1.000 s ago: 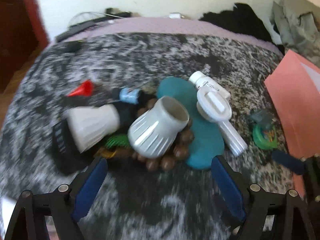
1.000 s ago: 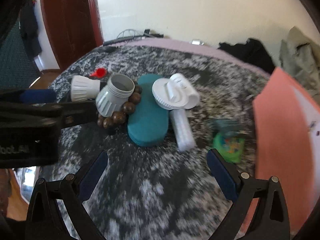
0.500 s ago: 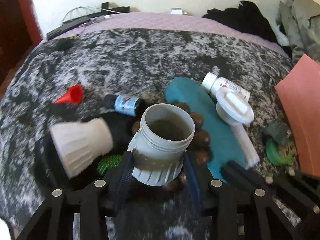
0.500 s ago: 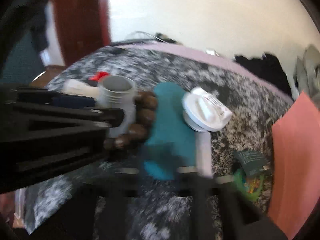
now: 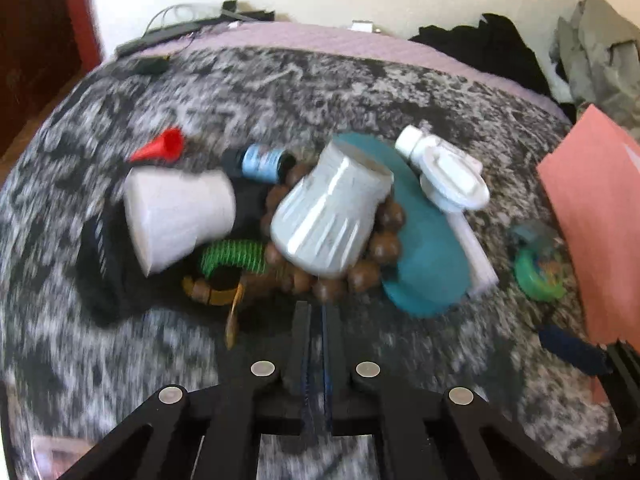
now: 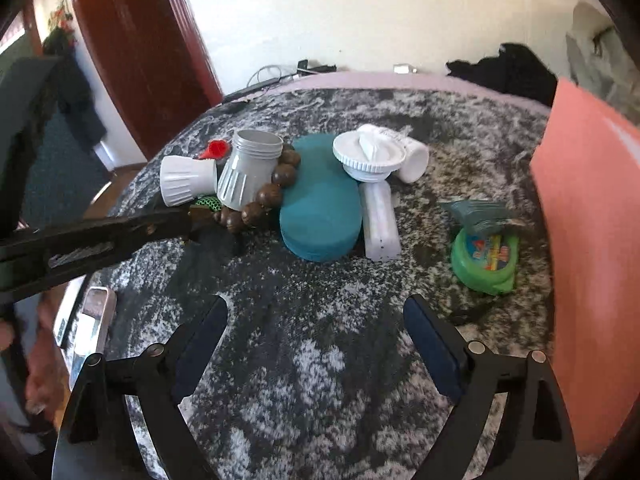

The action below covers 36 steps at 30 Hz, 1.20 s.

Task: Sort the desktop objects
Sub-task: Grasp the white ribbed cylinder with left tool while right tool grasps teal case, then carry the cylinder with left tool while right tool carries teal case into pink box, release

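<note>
A pile of objects lies on the speckled black-and-white cloth [image 6: 320, 340]. A grey ribbed cup [image 5: 328, 216] [image 6: 250, 170] leans on a brown bead bracelet [image 5: 360, 272] [image 6: 260, 204]. Beside it are a white ribbed cup [image 5: 176, 216] [image 6: 186, 180], a teal oval case [image 5: 428, 264] [image 6: 320, 208], a white round lid [image 5: 452, 184] [image 6: 370, 156], a white bottle [image 6: 412, 156] and a white tube [image 6: 380, 220]. My left gripper [image 5: 316, 316] is shut and empty just in front of the bracelet. My right gripper [image 6: 316, 332] is open and empty, nearer than the pile.
A red cone [image 5: 160, 146], a small blue-labelled bottle [image 5: 260, 160] and a green coil [image 5: 236, 256] lie by the cups. A green packet [image 6: 486, 260] lies right of the pile. A salmon folder [image 6: 592, 240] stands at the right. Clothes and cables lie at the far edge.
My left gripper was closing around the grey cup half a second ago; it has now pulled back and shut empty, and the cup leans on the beads. My right gripper has steadied.
</note>
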Tool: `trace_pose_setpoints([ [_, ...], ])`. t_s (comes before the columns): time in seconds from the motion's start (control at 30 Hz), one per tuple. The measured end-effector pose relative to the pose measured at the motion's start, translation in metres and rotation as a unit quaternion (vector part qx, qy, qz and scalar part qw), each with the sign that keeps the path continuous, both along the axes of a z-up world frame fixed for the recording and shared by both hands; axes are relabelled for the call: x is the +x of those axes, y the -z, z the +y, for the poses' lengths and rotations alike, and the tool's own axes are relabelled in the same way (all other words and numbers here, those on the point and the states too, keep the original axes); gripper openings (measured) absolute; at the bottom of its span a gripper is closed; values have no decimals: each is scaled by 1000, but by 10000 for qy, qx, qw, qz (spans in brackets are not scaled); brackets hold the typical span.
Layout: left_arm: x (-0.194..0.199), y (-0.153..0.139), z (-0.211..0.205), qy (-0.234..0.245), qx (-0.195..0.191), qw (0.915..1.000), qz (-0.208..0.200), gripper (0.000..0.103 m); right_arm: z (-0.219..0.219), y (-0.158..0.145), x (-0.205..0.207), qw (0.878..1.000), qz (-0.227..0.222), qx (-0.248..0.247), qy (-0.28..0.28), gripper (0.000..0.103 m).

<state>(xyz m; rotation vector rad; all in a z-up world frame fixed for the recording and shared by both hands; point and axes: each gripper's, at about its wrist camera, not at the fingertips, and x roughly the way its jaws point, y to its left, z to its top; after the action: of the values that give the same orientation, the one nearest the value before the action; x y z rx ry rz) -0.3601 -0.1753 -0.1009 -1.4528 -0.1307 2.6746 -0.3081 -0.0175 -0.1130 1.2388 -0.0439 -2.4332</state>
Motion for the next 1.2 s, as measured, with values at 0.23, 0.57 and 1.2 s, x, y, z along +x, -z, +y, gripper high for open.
trace_pose_setpoints([
  [0.23,-55,1,10,182,-97,9995,221,5,-20,32,-43,9997,-122,233,26,88],
  [0.57,-87,12,10,283,-136,9990,321,84,-28,44,-111,9995,-65,94,302,92],
  [1.2,26,-75,-13,-125,414,9940,1009,51,3,-11,-9,9998,30,140,136,68],
])
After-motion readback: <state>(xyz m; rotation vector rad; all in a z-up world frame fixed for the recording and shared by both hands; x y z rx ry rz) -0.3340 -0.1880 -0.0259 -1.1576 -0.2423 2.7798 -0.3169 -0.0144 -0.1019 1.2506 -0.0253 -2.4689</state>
